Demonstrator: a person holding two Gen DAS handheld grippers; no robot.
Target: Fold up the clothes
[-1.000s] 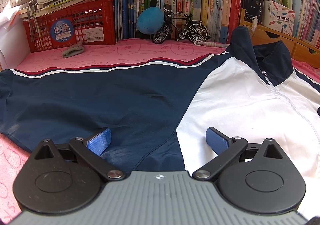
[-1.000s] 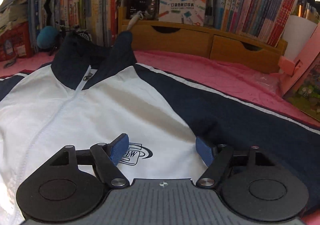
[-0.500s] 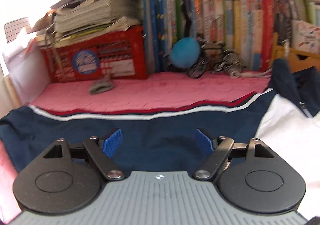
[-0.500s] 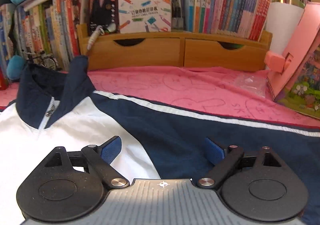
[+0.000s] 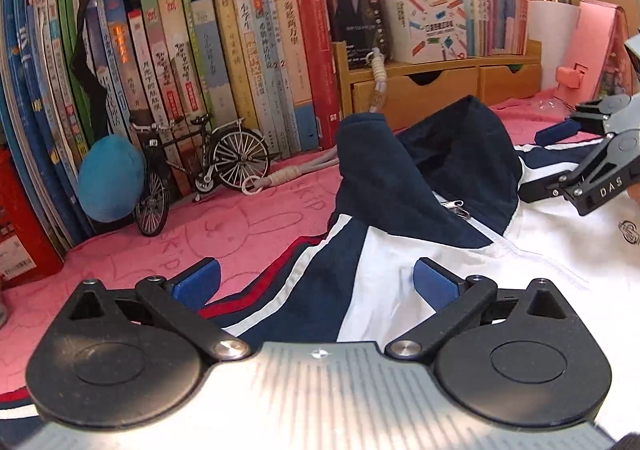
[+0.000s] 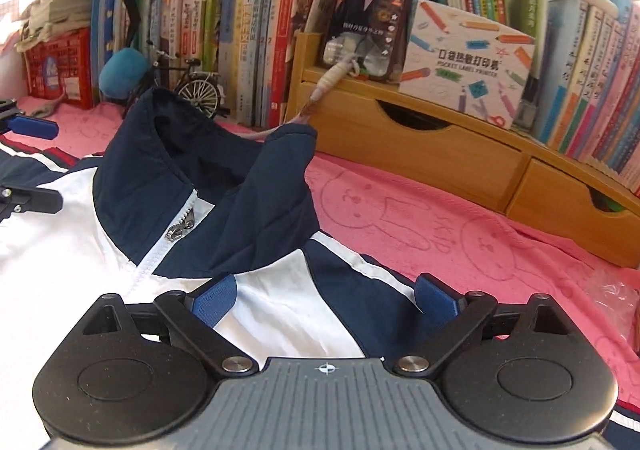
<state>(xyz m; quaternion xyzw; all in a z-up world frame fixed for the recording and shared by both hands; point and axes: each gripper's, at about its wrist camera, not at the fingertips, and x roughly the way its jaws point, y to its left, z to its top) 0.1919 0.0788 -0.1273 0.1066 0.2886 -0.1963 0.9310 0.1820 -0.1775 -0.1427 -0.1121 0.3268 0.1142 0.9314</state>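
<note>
A navy and white zip jacket (image 5: 396, 250) lies front up on the pink cloth, its navy collar (image 5: 404, 178) standing up. My left gripper (image 5: 316, 283) hovers over the jacket's left shoulder seam with its red and white stripes; its jaws are opening, with fabric below them and none pinched. My right gripper (image 6: 324, 302) is over the other shoulder (image 6: 280, 290) beside the collar (image 6: 264, 202), also opening, pads clear of the cloth. Each gripper shows at the edge of the other view: the right gripper (image 5: 538, 162) and the left gripper (image 6: 36, 164).
A wall of upright books (image 5: 224, 62) lines the back. A model bicycle (image 5: 200, 170), a blue plush (image 5: 110, 178), a wooden drawer unit (image 6: 460, 166) with a phone (image 6: 372, 6) and a red crate (image 6: 60, 70) stand along it. A corded cable (image 5: 280, 176) lies behind the collar.
The left gripper moved right from the navy sleeve to the shoulder by the collar. The right gripper swung from the chest logo up to the other shoulder. Both jaws stand wider.
</note>
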